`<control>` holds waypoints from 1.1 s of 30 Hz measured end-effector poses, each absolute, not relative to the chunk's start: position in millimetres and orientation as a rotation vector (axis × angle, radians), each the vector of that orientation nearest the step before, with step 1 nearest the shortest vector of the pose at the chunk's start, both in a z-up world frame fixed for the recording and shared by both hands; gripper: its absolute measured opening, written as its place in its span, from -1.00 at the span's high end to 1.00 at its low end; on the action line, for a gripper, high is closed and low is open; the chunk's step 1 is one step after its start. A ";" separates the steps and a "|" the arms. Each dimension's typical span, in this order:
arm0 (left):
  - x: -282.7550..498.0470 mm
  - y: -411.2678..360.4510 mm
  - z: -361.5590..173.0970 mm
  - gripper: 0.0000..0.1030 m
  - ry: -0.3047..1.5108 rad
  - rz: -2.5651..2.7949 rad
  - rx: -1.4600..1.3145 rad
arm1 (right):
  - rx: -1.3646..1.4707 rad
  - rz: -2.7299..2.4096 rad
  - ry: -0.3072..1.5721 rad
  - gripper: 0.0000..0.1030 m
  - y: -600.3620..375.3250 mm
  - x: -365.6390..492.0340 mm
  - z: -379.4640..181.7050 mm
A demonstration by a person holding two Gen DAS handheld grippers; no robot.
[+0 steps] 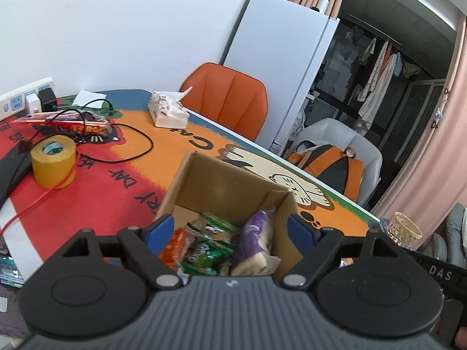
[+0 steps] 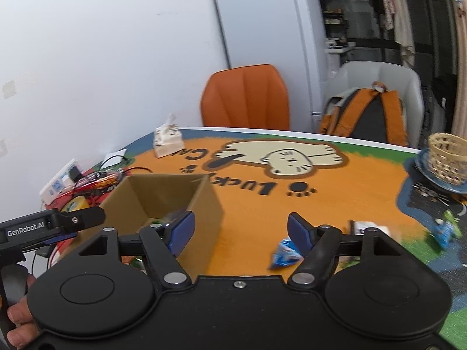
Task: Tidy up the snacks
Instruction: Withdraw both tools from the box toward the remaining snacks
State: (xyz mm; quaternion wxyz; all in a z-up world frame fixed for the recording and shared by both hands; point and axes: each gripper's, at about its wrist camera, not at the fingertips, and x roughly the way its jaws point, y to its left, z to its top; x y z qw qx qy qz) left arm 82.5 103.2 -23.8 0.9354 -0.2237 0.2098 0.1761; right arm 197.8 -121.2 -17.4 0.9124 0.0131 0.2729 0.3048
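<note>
An open cardboard box (image 1: 204, 180) stands on the cartoon-cat table mat. It holds several snack packets: green ones (image 1: 213, 242), an orange one (image 1: 172, 248) and a purple-and-white one (image 1: 256, 239). My left gripper (image 1: 230, 230) is open and empty, just above the box's near side. The box also shows in the right wrist view (image 2: 175, 198). My right gripper (image 2: 240, 230) is open and empty, to the right of the box. A blue-and-white packet (image 2: 284, 253) lies on the mat under its right finger. A white packet (image 2: 364, 227) and a blue-green packet (image 2: 445, 229) lie further right.
A yellow tape roll (image 1: 54, 162), black and red cables (image 1: 128, 137), a red snack bag (image 1: 84, 127), a power strip (image 1: 26, 99) and a tissue pack (image 1: 167, 112) sit at the back left. A wicker basket on a blue plate (image 2: 448, 160) stands right. Chairs (image 2: 246, 99) line the far edge.
</note>
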 end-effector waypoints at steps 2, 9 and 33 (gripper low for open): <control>85.8 98.3 -23.5 -0.65 0.431 0.349 -0.449 | 0.034 0.614 0.562 -0.48 -128.4 198.8 -18.2; 95.3 85.7 -22.7 -0.68 0.438 0.328 -0.437 | 0.064 0.571 0.573 -0.59 -153.8 206.4 -25.0; 149.9 6.3 -31.8 -0.68 0.489 0.165 -0.326 | 0.098 0.459 0.620 -0.60 -226.5 232.4 -51.3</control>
